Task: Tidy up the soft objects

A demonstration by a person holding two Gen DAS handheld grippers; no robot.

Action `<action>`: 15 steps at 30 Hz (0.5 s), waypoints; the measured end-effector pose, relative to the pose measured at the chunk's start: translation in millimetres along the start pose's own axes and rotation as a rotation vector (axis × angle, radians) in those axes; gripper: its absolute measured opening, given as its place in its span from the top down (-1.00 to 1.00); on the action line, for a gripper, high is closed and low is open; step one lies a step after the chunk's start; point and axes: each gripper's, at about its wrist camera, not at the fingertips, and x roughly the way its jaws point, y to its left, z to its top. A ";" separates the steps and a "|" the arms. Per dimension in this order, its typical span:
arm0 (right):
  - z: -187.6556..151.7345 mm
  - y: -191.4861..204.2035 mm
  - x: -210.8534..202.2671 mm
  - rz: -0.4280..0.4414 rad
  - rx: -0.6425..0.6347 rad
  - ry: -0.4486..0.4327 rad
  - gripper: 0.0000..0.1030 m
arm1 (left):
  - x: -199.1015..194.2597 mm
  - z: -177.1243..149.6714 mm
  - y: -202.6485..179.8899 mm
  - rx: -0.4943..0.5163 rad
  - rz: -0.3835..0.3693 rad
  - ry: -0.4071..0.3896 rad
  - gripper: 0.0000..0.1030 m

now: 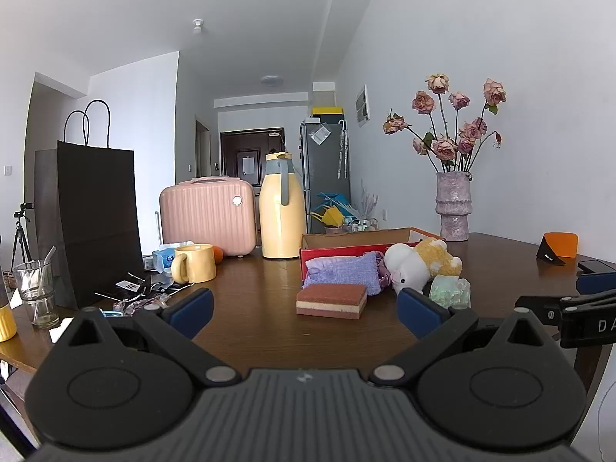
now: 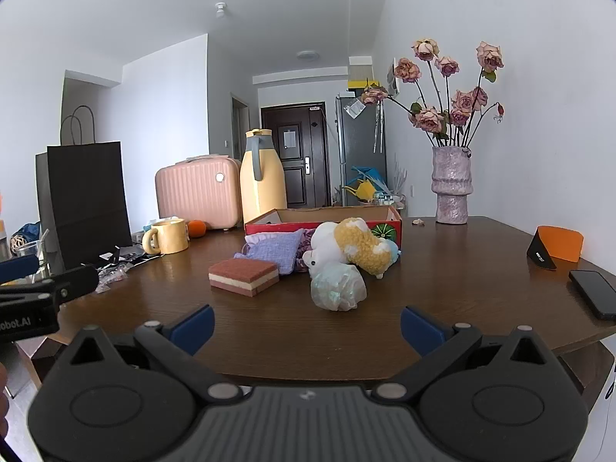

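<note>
Both the left gripper (image 1: pixel 306 310) and the right gripper (image 2: pixel 307 327) are hovering with jaws fully spread, gripping nothing. The sponge (image 2: pixel 243 276), purple cloth (image 2: pixel 272 251) and plush toy (image 2: pixel 350 248) are lying on the table (image 2: pixel 462 292), just before the red box (image 2: pixel 323 223).

Left tongs (image 2: pixel 46 300) read "obot.AI"; right tongs (image 1: pixel 569 315) read "DA".

Both wrist views sit low at the near edge of the bench (image 1: pixel 269 331), facing across it toward the far door (image 2: pixel 294 154). Left view stands left of right view. Shared: sponge (image 1: pixel 331 300), red box (image 2: pixel 269 228), vase (image 1: pixel 453 208).
</note>
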 end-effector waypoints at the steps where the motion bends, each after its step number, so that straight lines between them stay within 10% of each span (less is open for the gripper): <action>1: 0.6 -0.4 0.5 -0.002 0.000 0.002 -1.00 | -0.1 0.1 0.0 0.001 0.000 0.000 -1.00; 15: -0.7 0.8 -1.3 -0.017 -0.005 -0.001 -1.00 | 2.0 0.4 2.1 -0.004 0.006 0.006 -1.00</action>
